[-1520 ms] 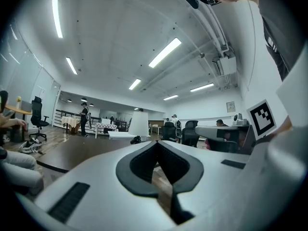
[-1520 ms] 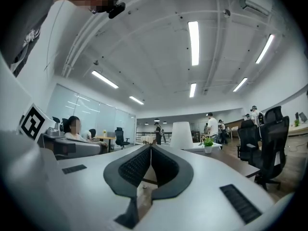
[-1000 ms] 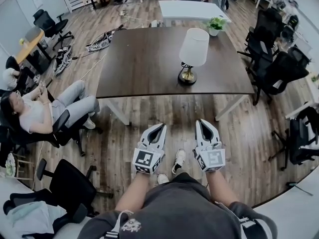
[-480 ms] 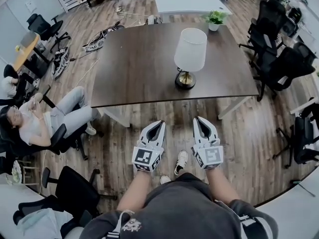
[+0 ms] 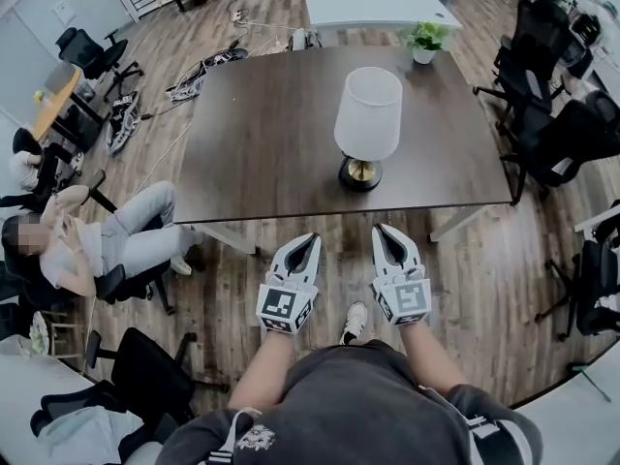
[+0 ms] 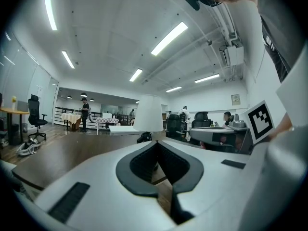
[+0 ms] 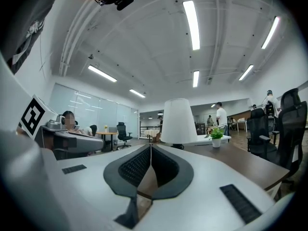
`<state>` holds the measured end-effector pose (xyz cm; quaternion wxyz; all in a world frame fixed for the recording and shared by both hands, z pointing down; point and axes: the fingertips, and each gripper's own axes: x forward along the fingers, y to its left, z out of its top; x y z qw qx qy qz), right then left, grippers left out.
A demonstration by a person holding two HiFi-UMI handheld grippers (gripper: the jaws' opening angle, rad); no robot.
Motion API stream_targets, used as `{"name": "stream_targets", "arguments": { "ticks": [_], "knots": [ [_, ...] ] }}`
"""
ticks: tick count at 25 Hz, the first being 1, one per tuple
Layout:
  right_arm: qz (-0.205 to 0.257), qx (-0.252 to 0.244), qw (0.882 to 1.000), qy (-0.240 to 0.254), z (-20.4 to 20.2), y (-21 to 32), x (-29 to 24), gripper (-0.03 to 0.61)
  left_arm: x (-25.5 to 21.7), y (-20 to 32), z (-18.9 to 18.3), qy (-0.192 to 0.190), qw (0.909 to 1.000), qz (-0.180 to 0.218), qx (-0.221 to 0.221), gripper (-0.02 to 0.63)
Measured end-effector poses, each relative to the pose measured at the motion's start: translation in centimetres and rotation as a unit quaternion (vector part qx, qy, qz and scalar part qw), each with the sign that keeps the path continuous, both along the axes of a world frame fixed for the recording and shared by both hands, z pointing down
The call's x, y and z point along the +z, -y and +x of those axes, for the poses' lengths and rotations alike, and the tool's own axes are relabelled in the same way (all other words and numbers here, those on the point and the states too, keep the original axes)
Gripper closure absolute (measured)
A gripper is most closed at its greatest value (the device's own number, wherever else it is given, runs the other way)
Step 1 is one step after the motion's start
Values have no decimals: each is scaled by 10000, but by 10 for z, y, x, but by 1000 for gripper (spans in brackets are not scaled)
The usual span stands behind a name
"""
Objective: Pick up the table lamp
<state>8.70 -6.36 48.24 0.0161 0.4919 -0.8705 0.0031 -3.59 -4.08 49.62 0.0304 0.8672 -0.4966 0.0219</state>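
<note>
Both arms reach forward from the torso. The left white hand-held gripper [image 5: 310,244] and the right white hand-held gripper [image 5: 382,232] sit side by side, near each other but apart, both pointing level and ahead. Left jaws are together, black pads meeting at the tips, nothing between. Right jaws are the same, closed and empty. The left marker cube [image 5: 283,308] and right marker cube [image 5: 405,301] face up. The bare left forearm [image 5: 260,376] and bare right forearm [image 5: 428,361] come out of dark grey sleeves [image 5: 484,424].
</note>
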Motion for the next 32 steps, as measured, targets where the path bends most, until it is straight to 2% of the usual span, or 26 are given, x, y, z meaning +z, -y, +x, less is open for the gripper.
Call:
{"name": "stream_targets", "arguments": {
  "ticks": [9,15,20,26,32],
  "knots": [
    [-72,-187,9998,-85,5,36,10,551,5,35,9,28,9999,-29,-141,606],
    [-127,-138,9998,-44,0,53,15,551,6,54,2,-3,9998,-80,-178,606],
    [-197,-96,9997,-131,-10,79,21,551,7,83,-5,-72,9999,-113,-89,606],
    [-313,149,9992,-200,-18,109,37,551,-3,120,-17,-103,9999,10,131,606],
    [-458,399,9978,-246,-29,129,52,551,5,154,-34,-106,9995,-60,305,606]
  ]
}}
